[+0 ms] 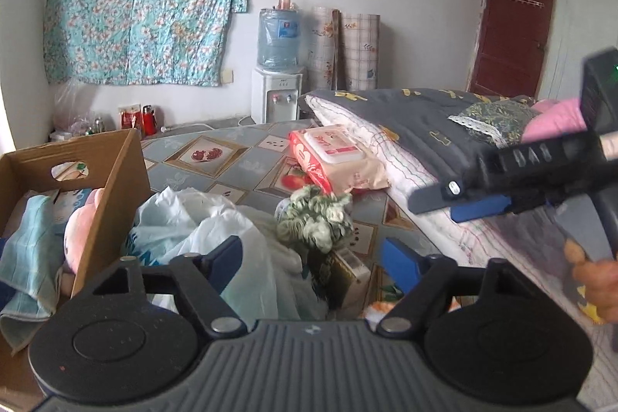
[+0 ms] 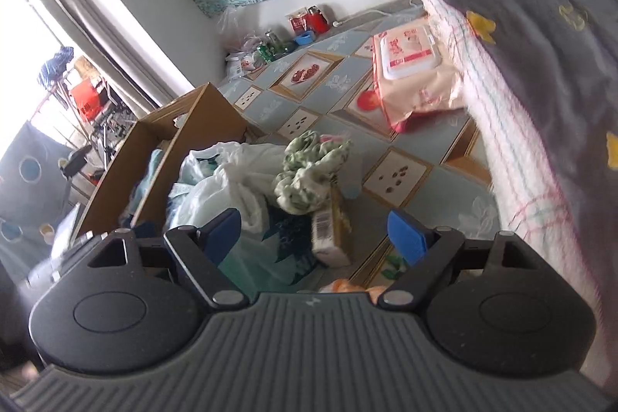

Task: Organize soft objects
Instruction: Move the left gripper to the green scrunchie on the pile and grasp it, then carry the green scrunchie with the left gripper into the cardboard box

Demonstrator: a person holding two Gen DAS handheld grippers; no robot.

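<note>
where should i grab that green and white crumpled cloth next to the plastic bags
Take the green and white cloth by its raised, bunched top, coming down from above. It sits heaped against the plastic bags and over a small box, so the sides are crowded, while the top folds stand free and should pinch easily between open jaws.

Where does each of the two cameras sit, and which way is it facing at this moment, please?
Left wrist: on the left gripper, aimed slightly down across the patterned floor mat toward the water dispenser; its own open blue fingers show, plus the right gripper and a hand.
Right wrist: on the right gripper, rolled sideways, looking down over the same mat beside the grey quilt; only its open fingers show.
Shared: cardboard box, plastic bags, green floral cloth, wipes pack.
</note>
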